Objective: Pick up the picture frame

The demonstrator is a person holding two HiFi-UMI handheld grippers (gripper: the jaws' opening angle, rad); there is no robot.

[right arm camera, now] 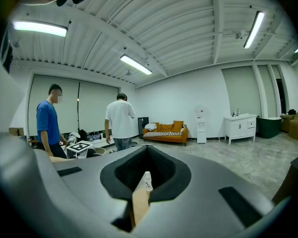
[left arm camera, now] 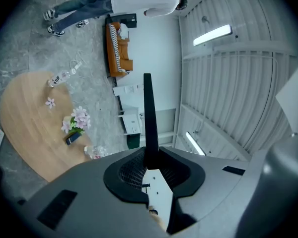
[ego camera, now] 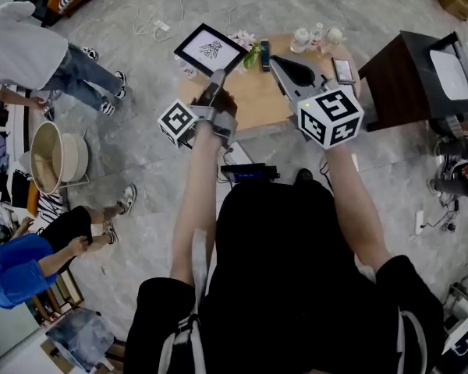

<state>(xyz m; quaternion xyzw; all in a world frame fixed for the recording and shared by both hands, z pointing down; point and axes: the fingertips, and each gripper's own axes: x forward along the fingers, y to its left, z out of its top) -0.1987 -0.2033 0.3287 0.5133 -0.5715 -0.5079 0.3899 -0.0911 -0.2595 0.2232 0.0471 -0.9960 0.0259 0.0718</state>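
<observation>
The picture frame [ego camera: 209, 49], black with a white mat and a small dark drawing, hangs tilted above the far left edge of the wooden table [ego camera: 257, 96]. My left gripper [ego camera: 217, 79] is shut on the frame's lower edge. In the left gripper view the frame [left arm camera: 148, 118] shows edge-on as a thin black strip rising from between the jaws of the left gripper [left arm camera: 149, 158]. My right gripper [ego camera: 278, 65] hovers over the table to the frame's right, its jaws together with nothing in them. The right gripper view looks across the room past the right gripper [right arm camera: 145, 180].
On the table lie pink flowers [ego camera: 244, 40], a dark flat device [ego camera: 265, 54], small bottles [ego camera: 300, 39] and a phone [ego camera: 343, 70]. A dark cabinet [ego camera: 402, 76] stands at right. A person in white [ego camera: 23, 49], a person in blue [ego camera: 15, 267] and a round basket [ego camera: 54, 158] are at left.
</observation>
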